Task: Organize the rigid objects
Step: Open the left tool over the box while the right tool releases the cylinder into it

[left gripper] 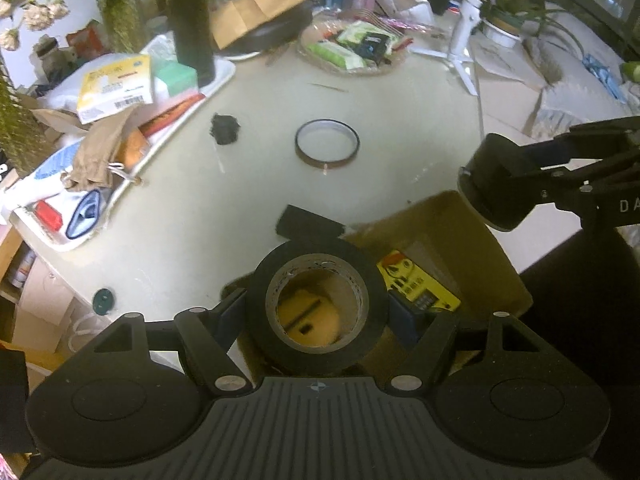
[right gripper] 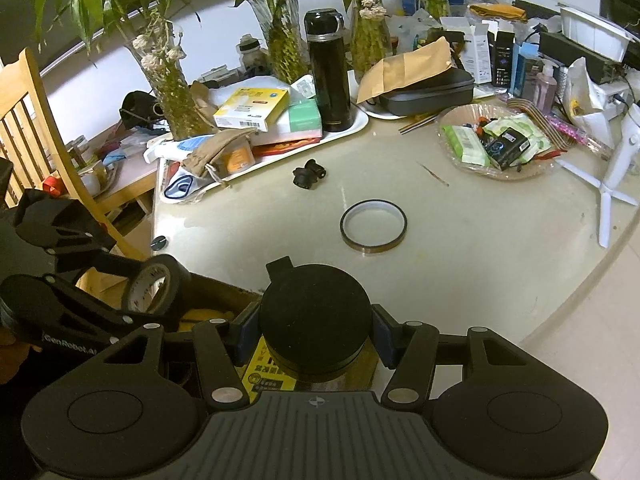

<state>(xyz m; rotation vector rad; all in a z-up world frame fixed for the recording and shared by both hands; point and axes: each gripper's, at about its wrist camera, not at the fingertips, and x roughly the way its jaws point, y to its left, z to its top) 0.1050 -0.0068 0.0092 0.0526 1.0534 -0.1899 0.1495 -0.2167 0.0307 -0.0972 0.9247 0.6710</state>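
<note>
Gripping black tape roll (left gripper: 316,306), left tool (left gripper: 318,312) hovers over cardboard box (left gripper: 480,264).

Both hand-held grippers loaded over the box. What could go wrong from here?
1. The left hand-held gripper pinches the black tape roll by its curved sides; it may slip or roll on release.
2. The right hand-held gripper holds the round black case over the same cardboard box; the two could collide.
3. The yellow package inside may block flat seating.
</note>
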